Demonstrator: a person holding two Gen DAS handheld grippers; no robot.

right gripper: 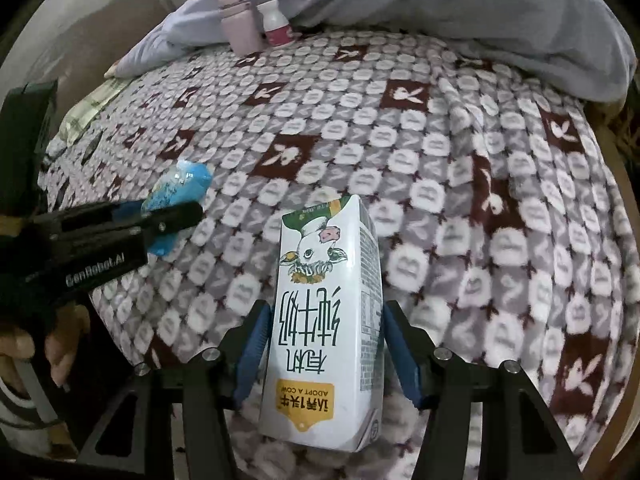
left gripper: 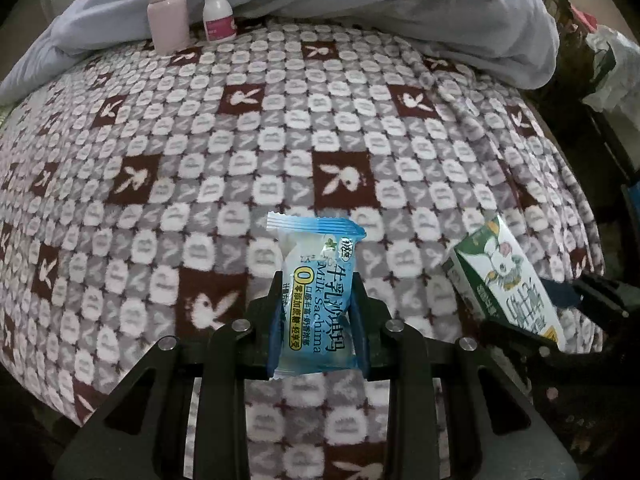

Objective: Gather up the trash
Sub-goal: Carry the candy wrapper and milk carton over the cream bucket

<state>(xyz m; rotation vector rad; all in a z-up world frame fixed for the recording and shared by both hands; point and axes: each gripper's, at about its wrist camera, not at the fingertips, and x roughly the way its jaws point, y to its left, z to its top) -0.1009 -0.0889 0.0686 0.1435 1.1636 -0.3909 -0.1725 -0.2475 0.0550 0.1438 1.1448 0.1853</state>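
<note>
- While both grippers hang above the rabbit-patterned blanket (left gripper: 280, 128), the left gripper (left gripper: 318, 312) clamps a blue snack wrapper (left gripper: 316, 276) between narrow jaws.
- Right gripper (right gripper: 324, 344): blue pads flank an upside-down milk carton (right gripper: 328, 320); contact cannot be told.
- Far edge: pink bottle (left gripper: 168, 16), white bottle (left gripper: 217, 12), grey-blue quilt (left gripper: 400, 8).

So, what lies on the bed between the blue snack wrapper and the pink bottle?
Only bare rabbit-patterned blanket, seen in the left wrist view, between blue snack wrapper and pink bottle.
</note>
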